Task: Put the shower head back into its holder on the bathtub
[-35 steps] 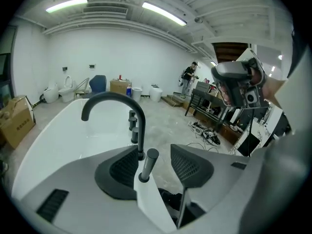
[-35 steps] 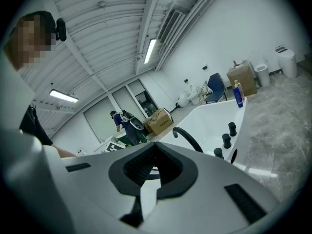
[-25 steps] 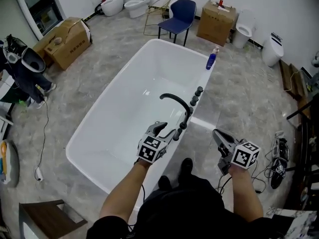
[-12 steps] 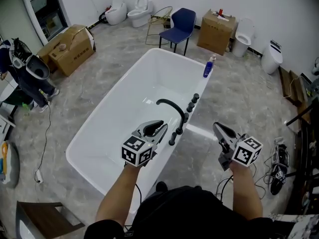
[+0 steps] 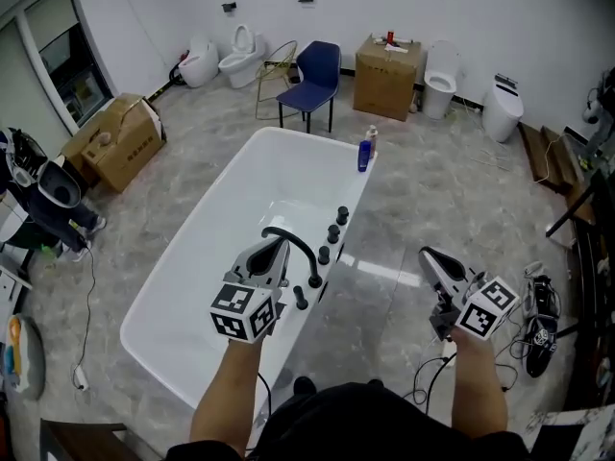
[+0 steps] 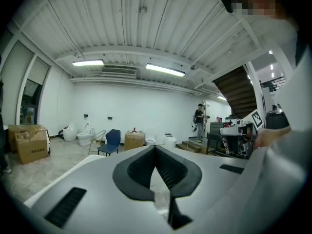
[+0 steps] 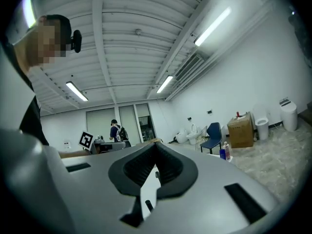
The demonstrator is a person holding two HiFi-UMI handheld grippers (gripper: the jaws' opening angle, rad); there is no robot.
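The white bathtub [image 5: 192,257] runs away from me, with a row of black fittings along its right rim. The small black shower head [image 5: 300,300] stands upright at the near end of that row, beside the curved black spout [image 5: 288,240]. My left gripper [image 5: 273,248] [image 6: 156,148] hovers above the rim just left of the spout. Its jaws have just been closing and are now shut with nothing between them. Off to the right, over the floor, my right gripper [image 5: 429,255] [image 7: 156,144] is also shut and empty. Both gripper views look level across the room.
A blue bottle [image 5: 364,154] stands on the tub's far corner. Behind the tub are a blue chair [image 5: 311,73], cardboard boxes [image 5: 385,63] [image 5: 113,138] and toilets [image 5: 237,54]. Cables and shoes [image 5: 539,321] lie on the floor at right. A person [image 6: 199,117] stands far off.
The left gripper was open beside the shower head on the rim; it has risen away and shut empty. The right gripper also rose and stayed over the floor.
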